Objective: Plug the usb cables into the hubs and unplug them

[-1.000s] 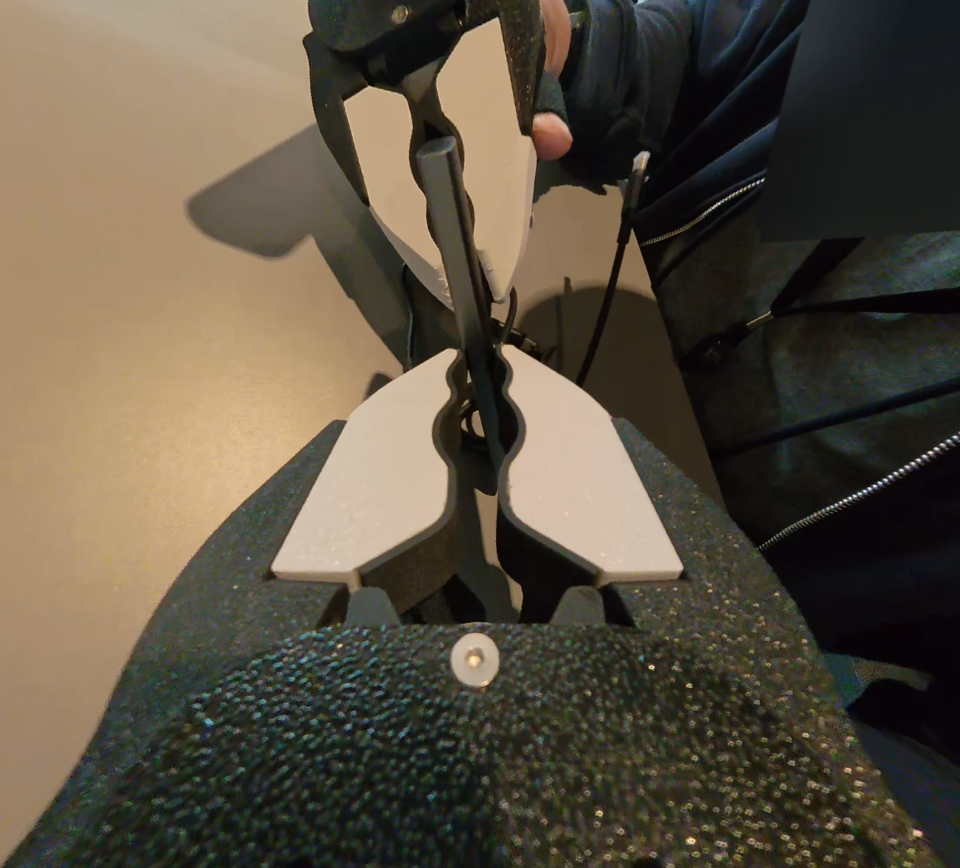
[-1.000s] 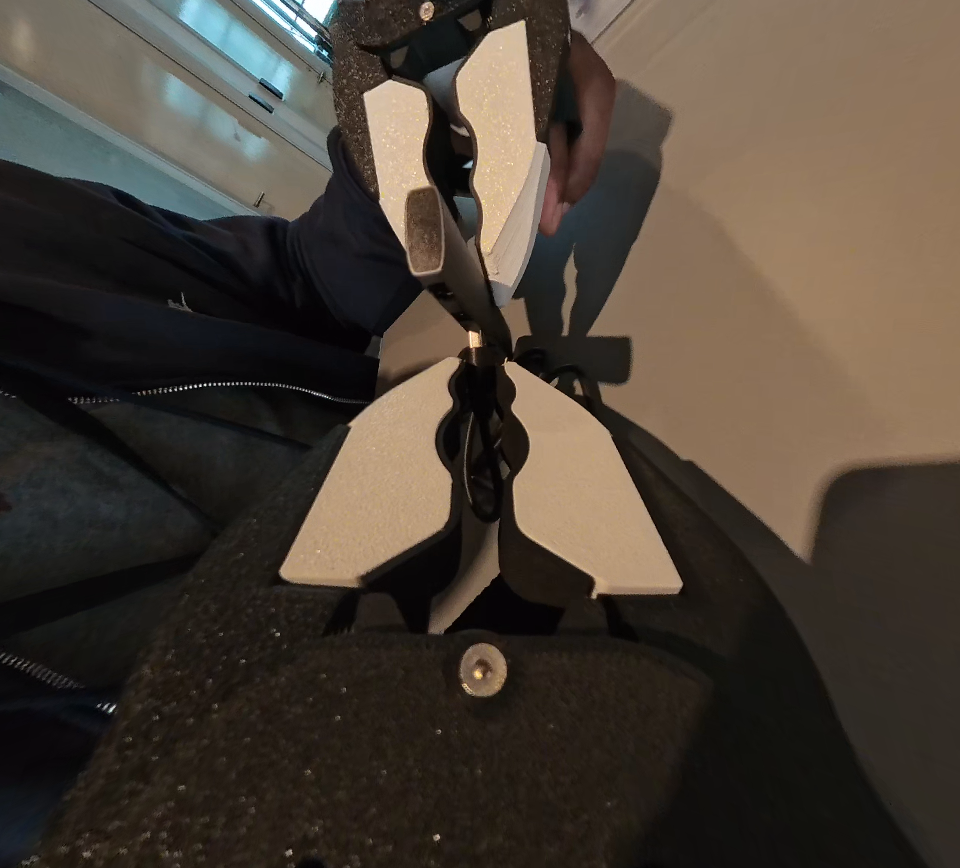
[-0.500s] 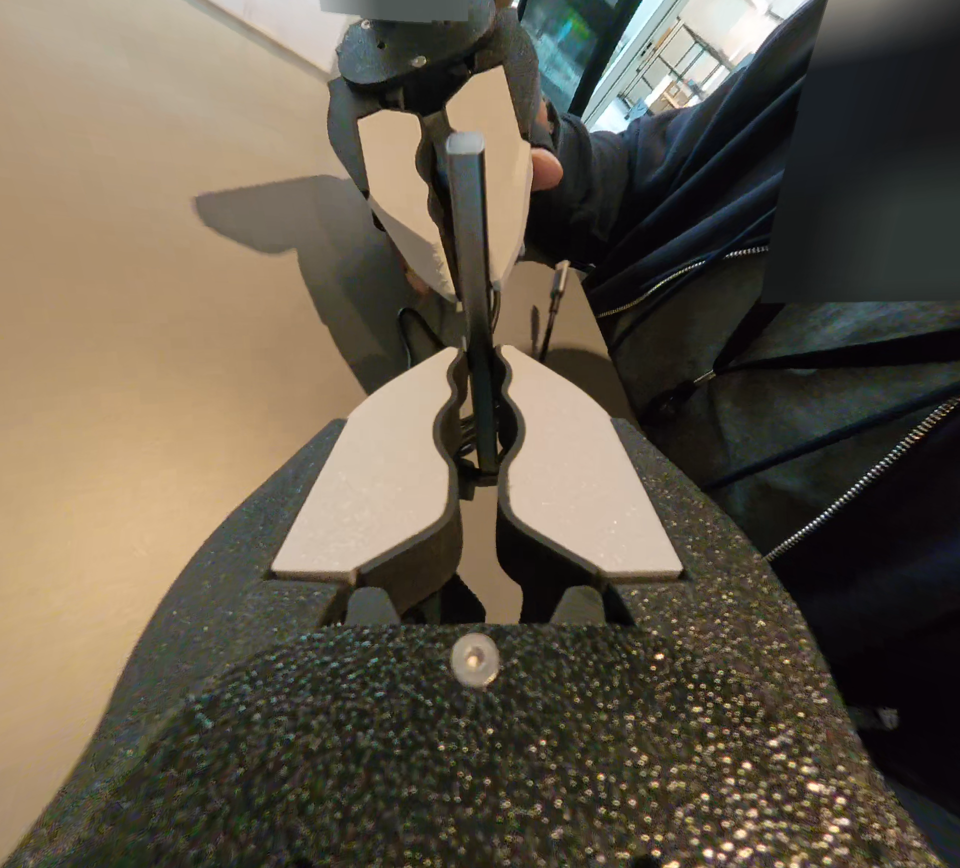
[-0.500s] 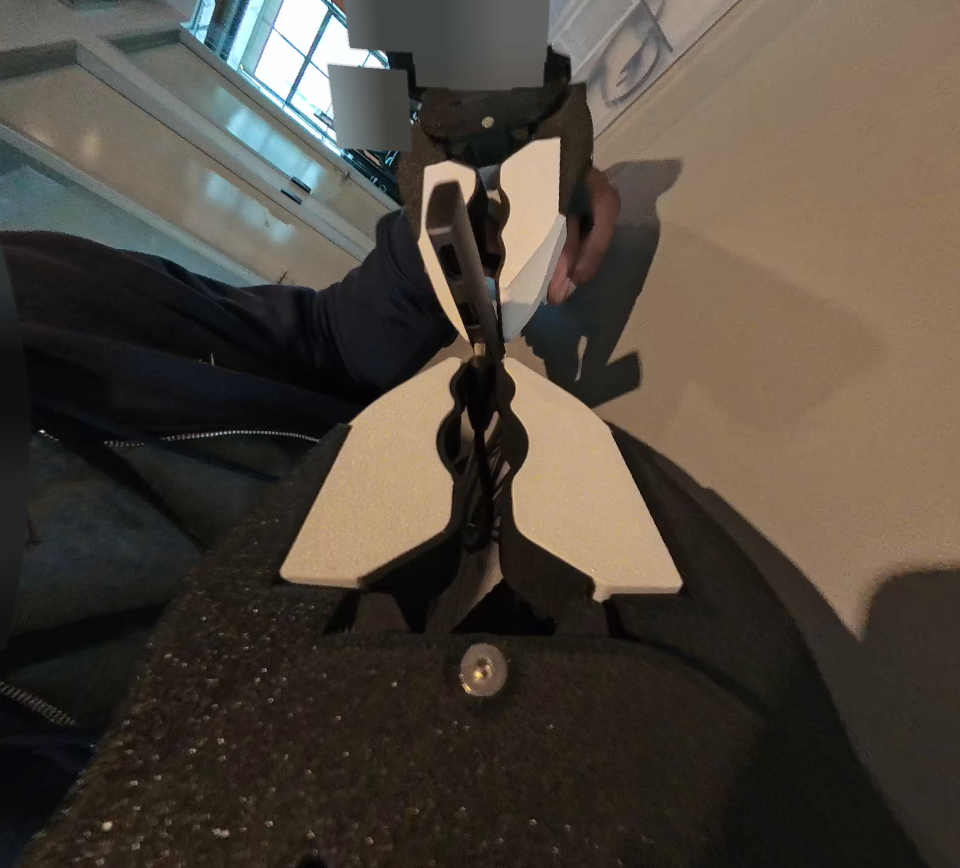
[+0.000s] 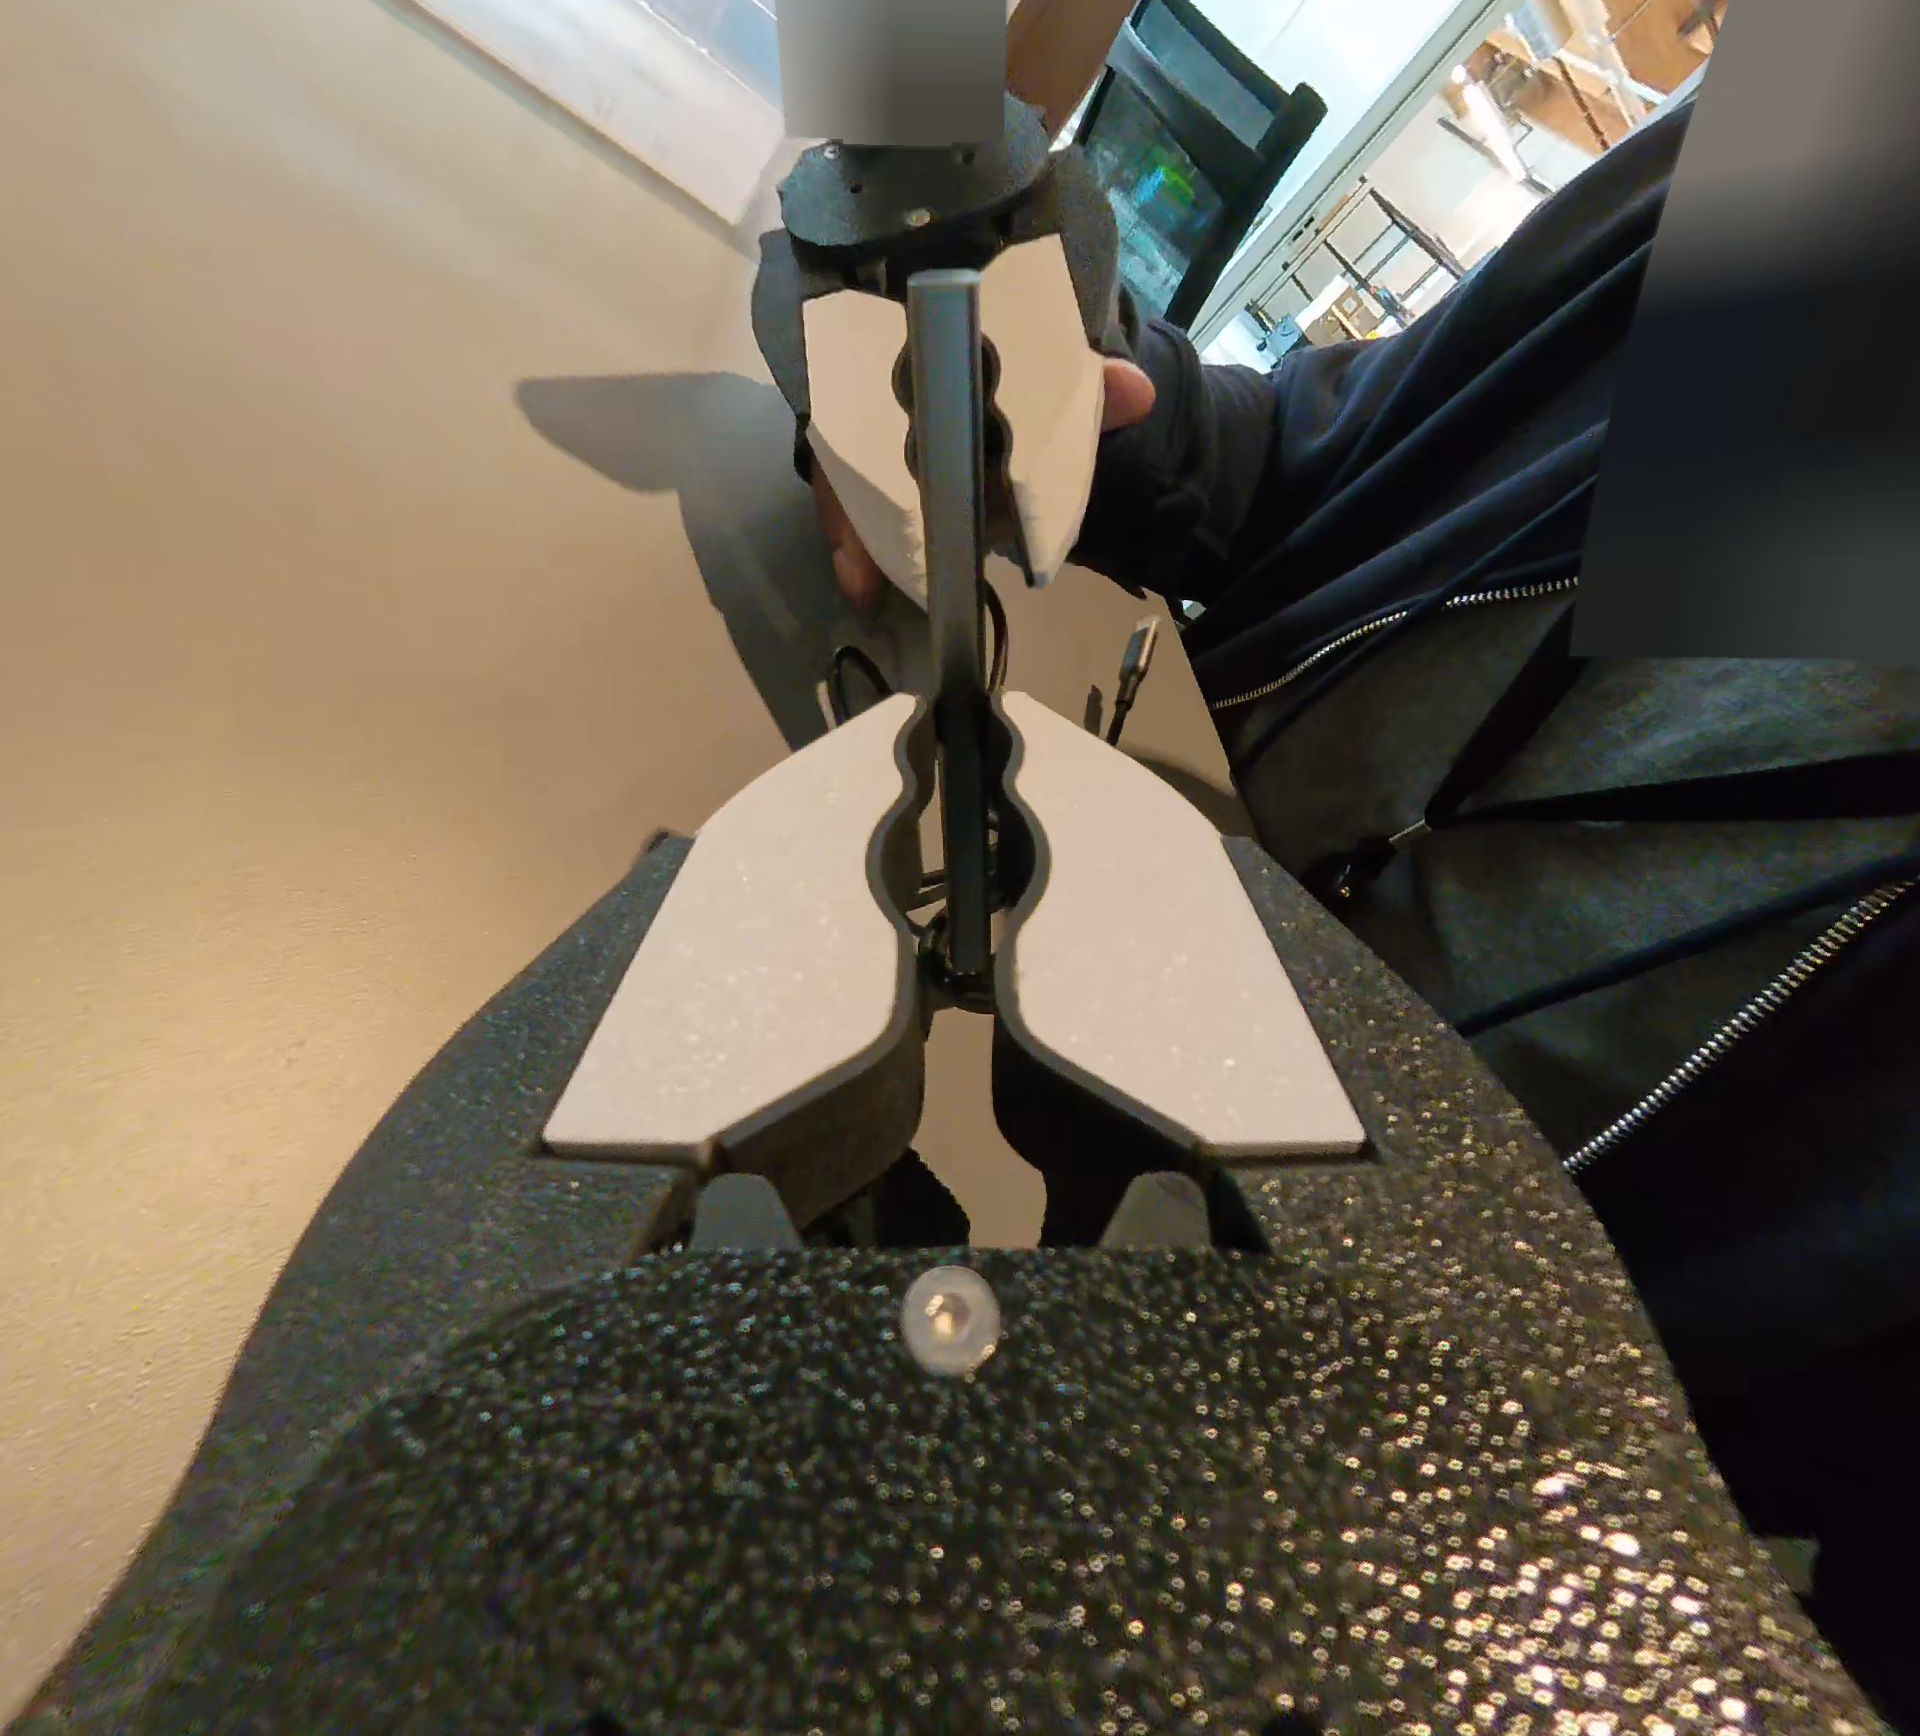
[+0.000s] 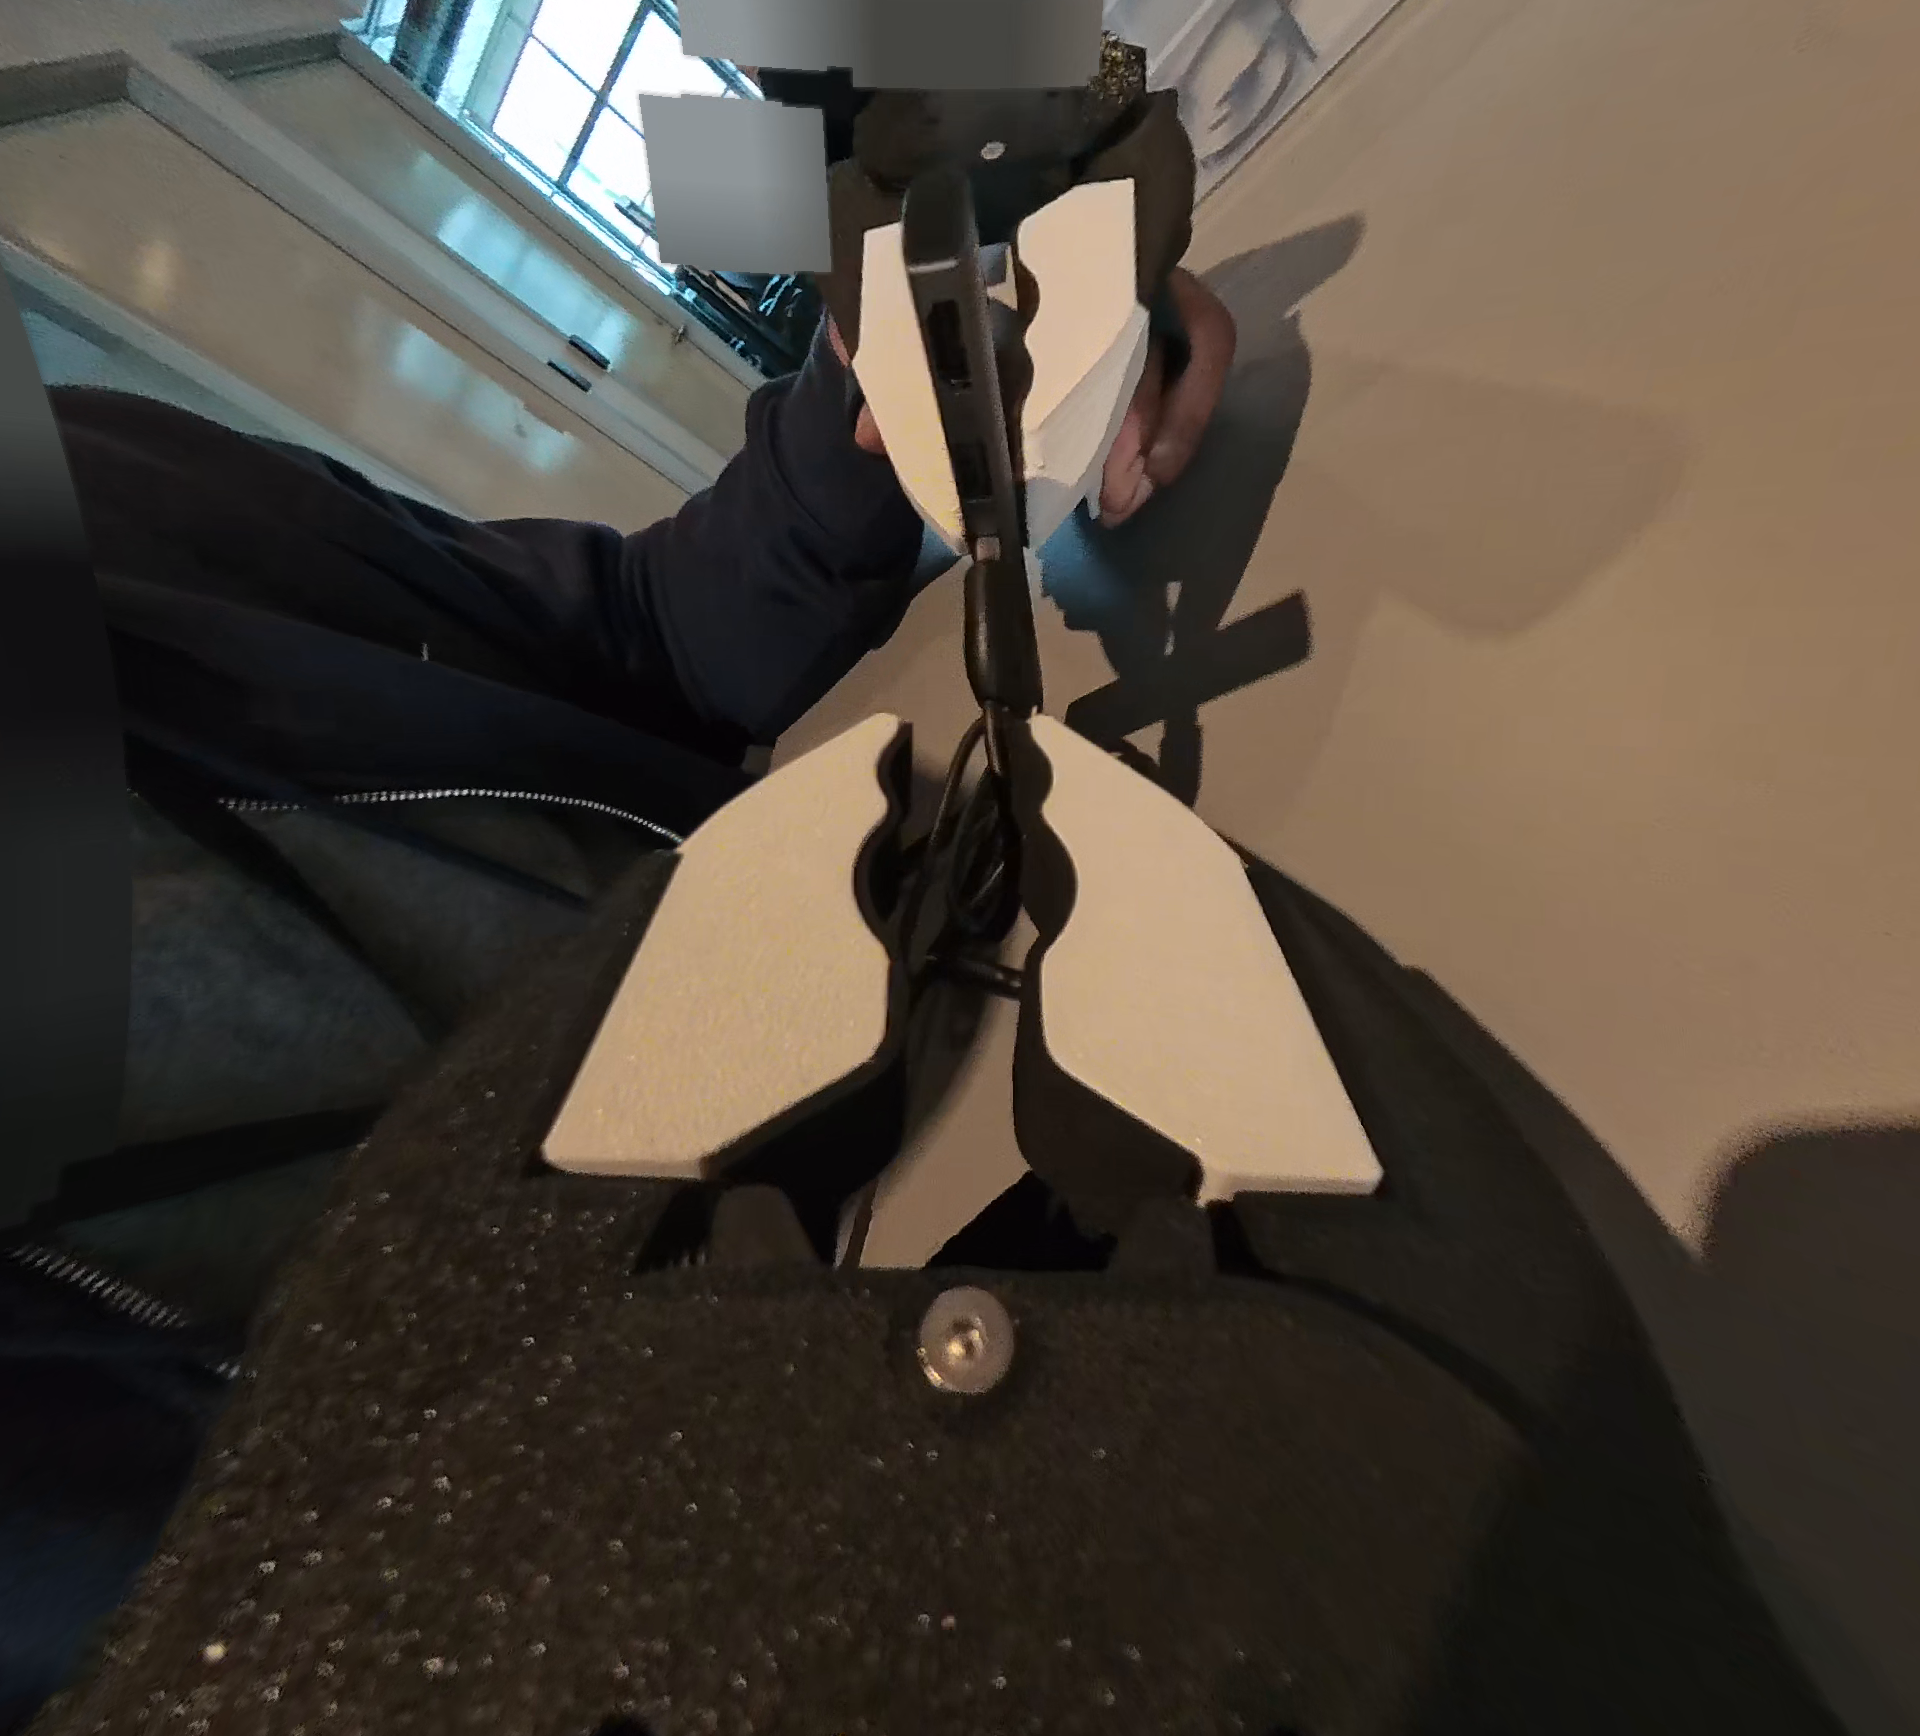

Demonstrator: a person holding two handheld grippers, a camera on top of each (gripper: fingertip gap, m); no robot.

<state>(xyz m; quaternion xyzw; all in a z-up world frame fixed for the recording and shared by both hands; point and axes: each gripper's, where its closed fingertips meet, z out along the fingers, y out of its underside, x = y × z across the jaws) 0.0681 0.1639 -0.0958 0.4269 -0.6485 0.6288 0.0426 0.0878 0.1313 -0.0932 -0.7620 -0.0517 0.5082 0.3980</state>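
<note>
My left gripper [image 5: 961, 720] is shut on a slim grey USB hub [image 5: 951, 481] and holds it edge-on above the beige table [image 5: 312, 543]. In the right wrist view the hub [image 6: 951, 336] sits between the left gripper's white fingers [image 6: 1086, 315]. A black USB plug [image 6: 1003, 637] is seated in the hub's near end. My right gripper [image 6: 966, 725] is open just behind the plug. The plug's black cable [image 6: 961, 813] runs loosely between the jaws and brushes the right finger. The pads do not press on it.
A loose cable with a USB plug [image 5: 1138, 647] lies on the table by its edge, near the person's dark jacket [image 5: 1403, 491]. A person's hand [image 6: 1174, 398] holds the left gripper. Windows and cabinets lie beyond the table. Some 5 cm of space lies between my two pairs of fingers.
My right gripper's jaws opened and let go of the black plug, then drew back a little. The plug stays in the hub. The left gripper keeps its hold on the hub.
</note>
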